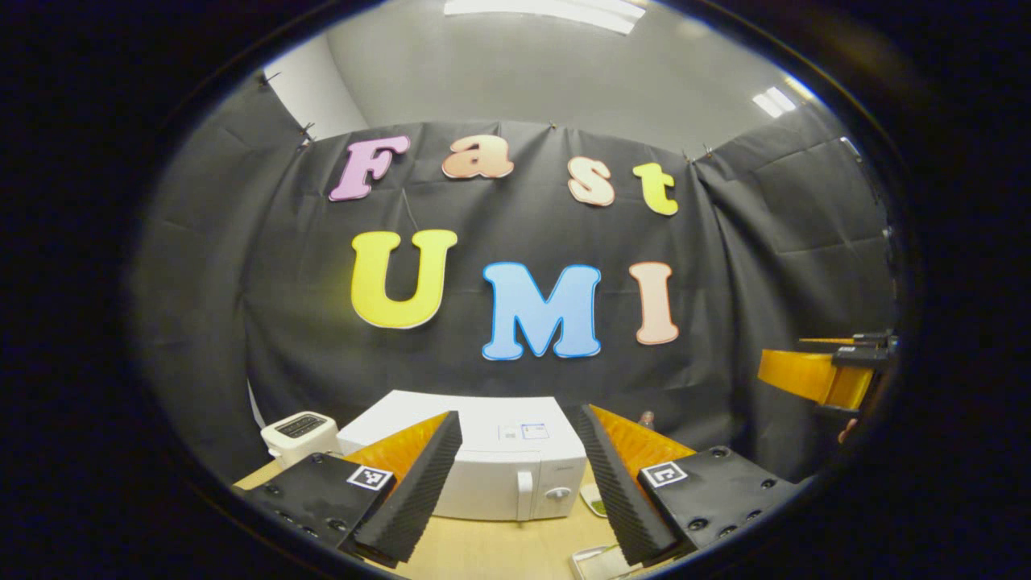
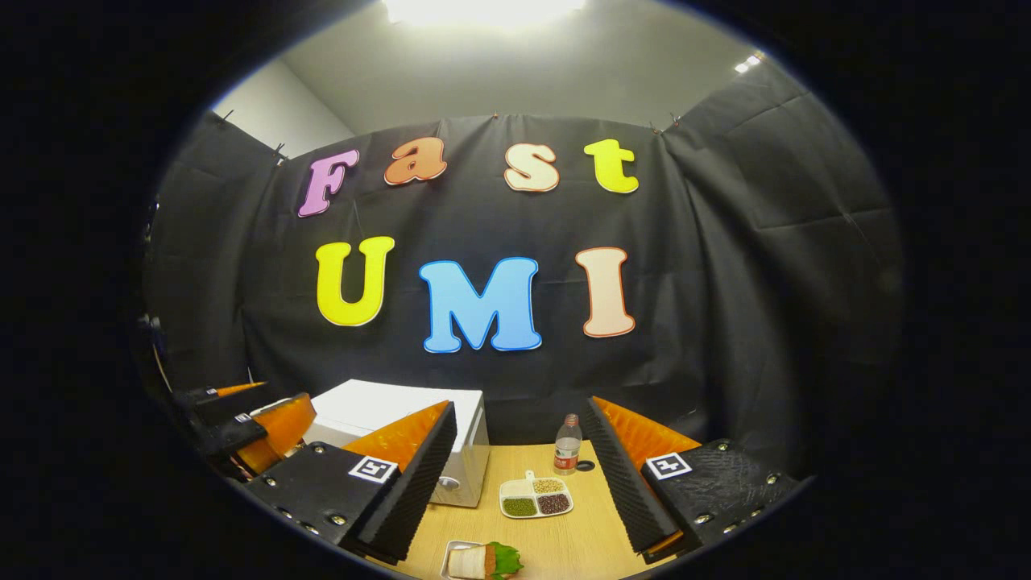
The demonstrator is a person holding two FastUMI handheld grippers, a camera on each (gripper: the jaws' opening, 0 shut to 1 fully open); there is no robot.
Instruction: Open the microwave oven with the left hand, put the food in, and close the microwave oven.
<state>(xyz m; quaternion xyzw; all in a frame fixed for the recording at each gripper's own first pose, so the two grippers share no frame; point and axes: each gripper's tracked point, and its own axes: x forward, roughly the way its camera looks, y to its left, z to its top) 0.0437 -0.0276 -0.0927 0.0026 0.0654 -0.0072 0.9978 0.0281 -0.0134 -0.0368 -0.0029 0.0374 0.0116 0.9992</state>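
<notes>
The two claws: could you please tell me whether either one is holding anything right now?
Nothing is held: the left claw and the right claw both stand open and empty.

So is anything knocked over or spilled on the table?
No, nothing stands out. The microwave sits square with its door shut, the bottle stands upright, the divided dish keeps its beans in their compartments, and the food lies on its small tray. Both grippers hang open above the table.

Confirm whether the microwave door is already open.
No: the microwave door sits flush and shut, handle untouched, with the left gripper open short of it.
</notes>
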